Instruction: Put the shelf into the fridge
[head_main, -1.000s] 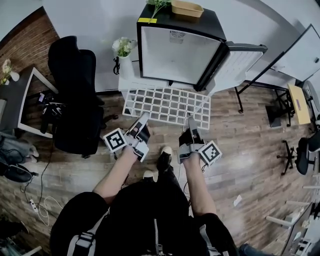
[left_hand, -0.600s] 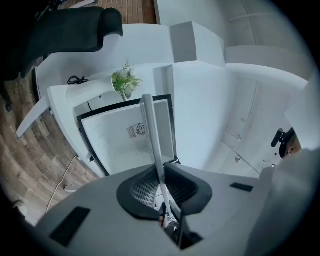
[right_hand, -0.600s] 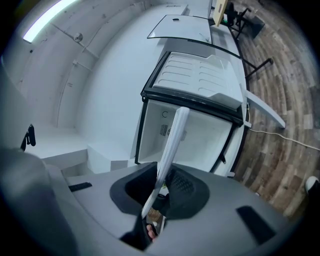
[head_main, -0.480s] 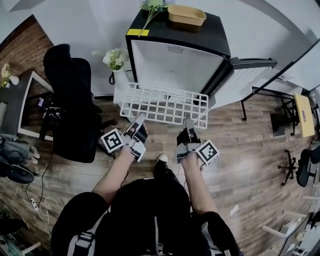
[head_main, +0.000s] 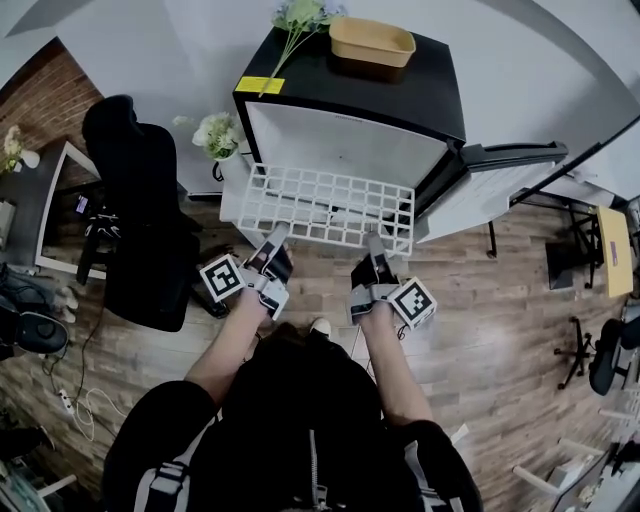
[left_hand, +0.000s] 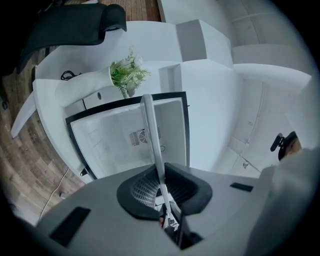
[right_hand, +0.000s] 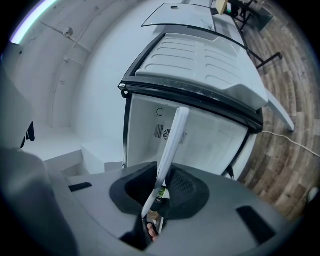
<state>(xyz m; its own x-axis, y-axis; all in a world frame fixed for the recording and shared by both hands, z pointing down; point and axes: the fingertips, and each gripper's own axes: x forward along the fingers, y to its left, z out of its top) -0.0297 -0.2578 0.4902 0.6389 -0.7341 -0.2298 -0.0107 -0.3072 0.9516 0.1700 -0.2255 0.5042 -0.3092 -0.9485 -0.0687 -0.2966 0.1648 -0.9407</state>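
Observation:
A white wire grid shelf (head_main: 325, 205) hangs level in front of the open black mini fridge (head_main: 345, 135). My left gripper (head_main: 273, 243) is shut on the shelf's near edge at its left part; my right gripper (head_main: 375, 250) is shut on that edge further right. The shelf's far edge lies at the fridge's white opening. In the left gripper view the shelf (left_hand: 151, 140) shows edge-on as a thin white bar running from my gripper (left_hand: 161, 186) toward the fridge cavity (left_hand: 127, 145). The right gripper view shows the shelf (right_hand: 170, 142) held the same way, with the fridge (right_hand: 200, 135) behind.
The fridge door (head_main: 500, 180) stands swung open to the right. A tan tray (head_main: 372, 42) and flowers (head_main: 300, 15) sit on the fridge top. A white vase of flowers (head_main: 218, 135) stands left of the fridge, and a black office chair (head_main: 140, 210) further left. Wood floor below.
Both grippers have carried the shelf forward, up to the fridge; its far edge now reaches the opening. The grip on the shelf is unchanged.

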